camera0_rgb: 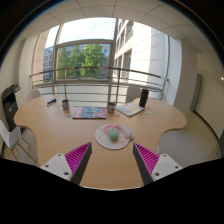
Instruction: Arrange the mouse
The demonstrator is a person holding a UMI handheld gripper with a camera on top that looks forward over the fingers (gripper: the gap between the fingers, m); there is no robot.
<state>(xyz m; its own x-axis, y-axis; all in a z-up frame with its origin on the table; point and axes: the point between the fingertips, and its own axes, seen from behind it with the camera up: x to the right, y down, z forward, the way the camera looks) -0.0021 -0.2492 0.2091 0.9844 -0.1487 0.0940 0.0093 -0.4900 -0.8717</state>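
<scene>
Far left: black office chair (pixel 10 100) by the wall, with a white chair (pixel 9 137) below it, drawn up to the rim of a light wooden oval table (pixel 45 125). Further in, on the tabletop, a small dark cup (pixel 66 104) standing upright, and just beside it a flat, colourful magazine (pixel 88 112).

Down at the near edge, two-finger gripper (pixel 112 150) spread wide over the table, holding nothing; magenta pads (pixel 75 157) facing each other across bare wood. Just ahead of the fingertips and centred on the gap between them, a round white plate (pixel 103 140), carrying a small rounded pale green-and-pink mouse (pixel 113 131). Hard to tell its exact shape. Clear of both fingers, not touched.

Beyond the plate, a second small dark cup (pixel 111 107), close to a flat white sheet-like thing (pixel 129 107) lying on the wood; cannot tell whether paper or a closed laptop. Right of that, a taller black tumbler (pixel 144 98), upright near the far rim.

Behind everything, a large window (pixel 85 60) with a metal railing (pixel 90 78), green trees (pixel 80 58) outside, and a pale building (pixel 140 50) to the right.
</scene>
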